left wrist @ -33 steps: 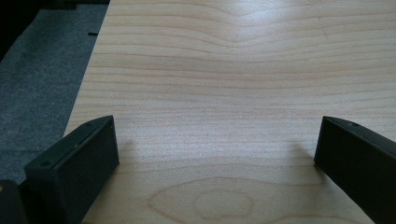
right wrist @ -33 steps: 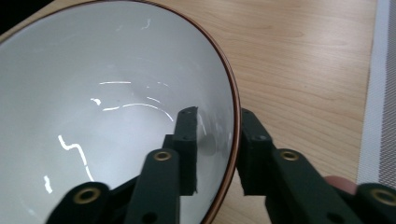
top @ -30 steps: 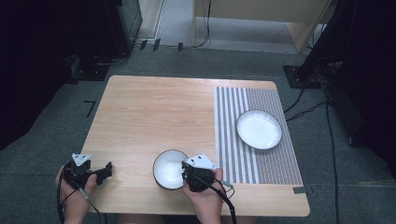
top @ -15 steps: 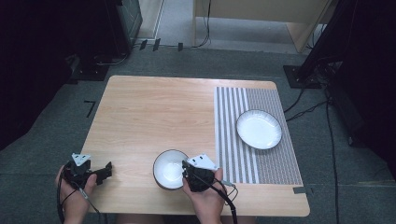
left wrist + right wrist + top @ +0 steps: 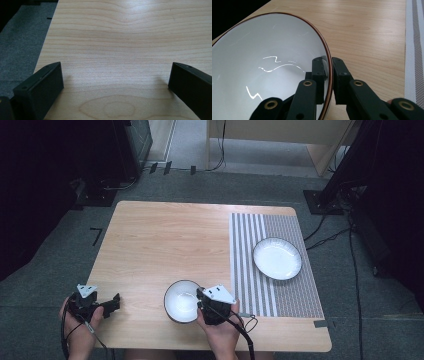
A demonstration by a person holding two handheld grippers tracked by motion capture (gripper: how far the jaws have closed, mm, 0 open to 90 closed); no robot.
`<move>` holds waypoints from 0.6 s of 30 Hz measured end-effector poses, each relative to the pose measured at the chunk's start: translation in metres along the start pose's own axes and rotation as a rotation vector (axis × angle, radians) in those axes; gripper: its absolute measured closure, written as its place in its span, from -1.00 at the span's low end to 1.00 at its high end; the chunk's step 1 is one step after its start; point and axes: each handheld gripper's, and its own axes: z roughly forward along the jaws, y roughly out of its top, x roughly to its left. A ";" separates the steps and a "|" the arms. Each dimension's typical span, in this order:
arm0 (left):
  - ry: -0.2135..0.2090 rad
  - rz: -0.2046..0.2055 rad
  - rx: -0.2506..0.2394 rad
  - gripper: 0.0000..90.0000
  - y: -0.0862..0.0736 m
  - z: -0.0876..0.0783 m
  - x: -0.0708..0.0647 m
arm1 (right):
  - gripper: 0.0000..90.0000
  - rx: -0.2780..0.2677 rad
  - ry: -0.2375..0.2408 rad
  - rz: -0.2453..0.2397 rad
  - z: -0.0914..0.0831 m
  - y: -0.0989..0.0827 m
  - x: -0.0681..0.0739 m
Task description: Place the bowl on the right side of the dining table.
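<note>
A white bowl (image 5: 181,301) with a brown rim sits near the front edge of the wooden table (image 5: 165,240), about midway along it. The right gripper (image 5: 328,72) has just been closing and now pinches the bowl's right-hand rim, one jaw inside, one outside. The left gripper (image 5: 112,304) rests near the table's front left corner, well apart from the bowl, jaws spread over bare wood.

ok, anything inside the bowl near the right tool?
The bowl looks empty: bare white inside with glare streaks. One black finger of the right tool, clamped on the rim, reaches inside and covers a small patch of the wall. What lies under the bowl is hidden.
</note>
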 end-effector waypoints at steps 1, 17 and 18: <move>0.000 0.000 0.000 -1.00 0.000 0.000 0.000 | 0.84 -0.002 -0.002 0.000 0.000 0.000 0.000; 0.000 0.000 0.000 -1.00 0.000 0.000 0.000 | 0.88 -0.050 -0.047 -0.028 -0.008 0.008 0.004; 0.000 0.000 0.000 -1.00 0.000 0.000 0.000 | 0.88 -0.049 -0.043 -0.023 -0.009 0.009 0.004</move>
